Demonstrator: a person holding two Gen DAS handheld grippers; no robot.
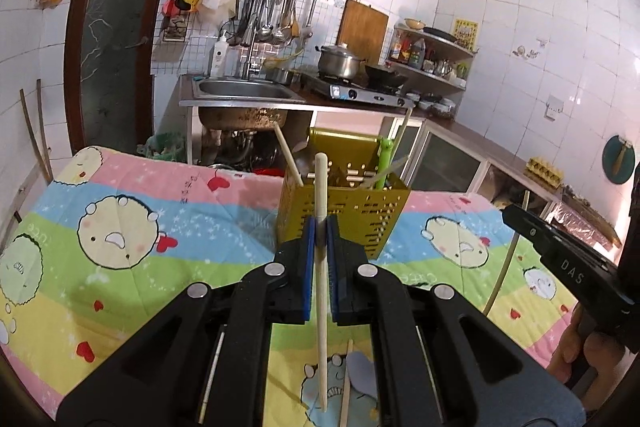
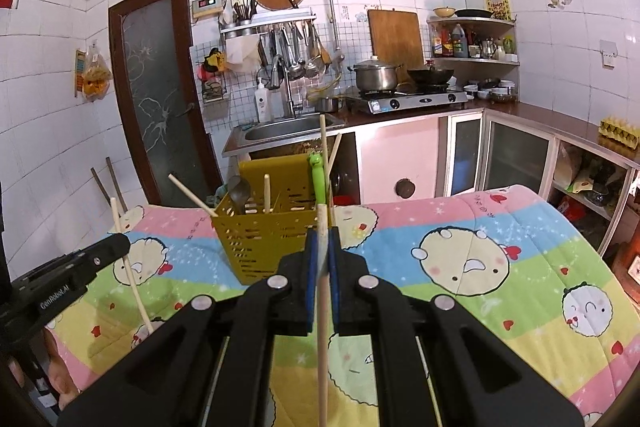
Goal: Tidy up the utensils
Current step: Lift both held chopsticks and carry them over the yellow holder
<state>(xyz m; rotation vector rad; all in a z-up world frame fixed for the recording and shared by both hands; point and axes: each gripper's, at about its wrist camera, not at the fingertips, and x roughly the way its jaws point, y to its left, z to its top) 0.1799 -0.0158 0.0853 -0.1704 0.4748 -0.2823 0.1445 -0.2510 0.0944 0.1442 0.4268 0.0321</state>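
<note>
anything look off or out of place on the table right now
One loose chopstick lies on the quilt below the left gripper, outside the yellow utensil holder. Each gripper, including the right, clamps another chopstick.

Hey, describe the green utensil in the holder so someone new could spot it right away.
On the cartoon-print quilt stands a yellow slotted utensil holder. The green utensil stands at its right end. It is the only bright green piece there, among pale wooden chopsticks and a dark spoon.

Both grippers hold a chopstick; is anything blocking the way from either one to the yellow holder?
Nothing visible stands between. The left gripper and right gripper each clamp a chopstick above the quilt, facing the yellow holder, whose top is open though partly filled with utensils.
</note>
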